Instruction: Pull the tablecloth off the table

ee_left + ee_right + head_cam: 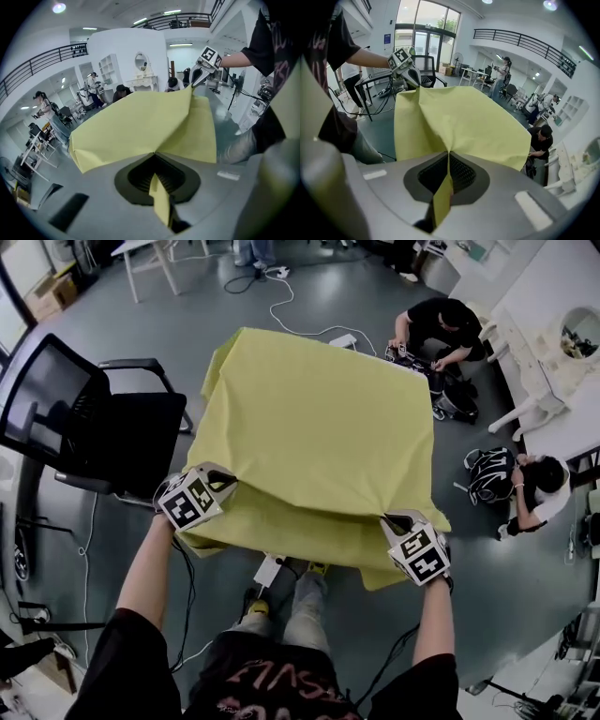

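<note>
A yellow tablecloth covers the table; its near edge is lifted and folded back toward the person. My left gripper is shut on the cloth's near left corner, and a strip of yellow cloth runs between its closed jaws. At the near right corner my right gripper is shut on the cloth as well, with the yellow cloth pinched between its jaws. In the left gripper view the right gripper shows beyond the cloth. The left gripper shows in the right gripper view. The table itself is hidden under the cloth.
A black office chair stands close to the table's left side. Two people sit on the floor at the right, by white furniture. A white cable and a power strip lie past the far edge.
</note>
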A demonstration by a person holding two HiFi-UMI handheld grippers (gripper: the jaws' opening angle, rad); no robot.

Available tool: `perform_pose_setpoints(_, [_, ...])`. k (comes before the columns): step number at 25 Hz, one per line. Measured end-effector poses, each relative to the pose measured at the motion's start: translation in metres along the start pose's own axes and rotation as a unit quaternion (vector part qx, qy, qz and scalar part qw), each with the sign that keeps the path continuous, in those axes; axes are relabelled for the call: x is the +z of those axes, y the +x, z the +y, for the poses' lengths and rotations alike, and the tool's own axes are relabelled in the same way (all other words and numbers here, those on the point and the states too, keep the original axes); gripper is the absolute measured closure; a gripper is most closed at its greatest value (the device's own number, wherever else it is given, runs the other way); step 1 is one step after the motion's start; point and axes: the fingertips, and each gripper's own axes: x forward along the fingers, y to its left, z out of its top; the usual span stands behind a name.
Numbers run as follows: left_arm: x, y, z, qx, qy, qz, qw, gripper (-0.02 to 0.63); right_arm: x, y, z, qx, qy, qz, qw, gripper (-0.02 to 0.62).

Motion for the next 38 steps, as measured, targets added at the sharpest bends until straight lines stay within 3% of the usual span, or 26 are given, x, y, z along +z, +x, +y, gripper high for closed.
perform_pose_setpoints(10, [-0.004,-0.053,-0.041,0.005,0.004,-0.017,0.9998,0.598,0.001,-0.057,0.059,-0.020,0.047,-0.012,0.999,0.580])
perform_pose_setpoints(16, [-0.002,-0.079,-0.078,0.024,-0.004,-0.011,0.9996,0.598,-0.017,-0.086,0.083,-0.010,0.046,-0.024,0.999,0.580])
perform_pose_setpoints(29, [0.004,-0.155,-0.226,0.078,-0.037,-0.019,0.9961,0.598,-0.076,-0.174,0.159,-0.006,0.052,-0.084,0.995,0.580])
perform_pose_setpoints(38, [0.003,-0.186,-0.312,0.088,-0.062,-0.032,0.9937,0.598,-0.114,-0.221,0.210,0.004,0.069,-0.108,0.992,0.580])
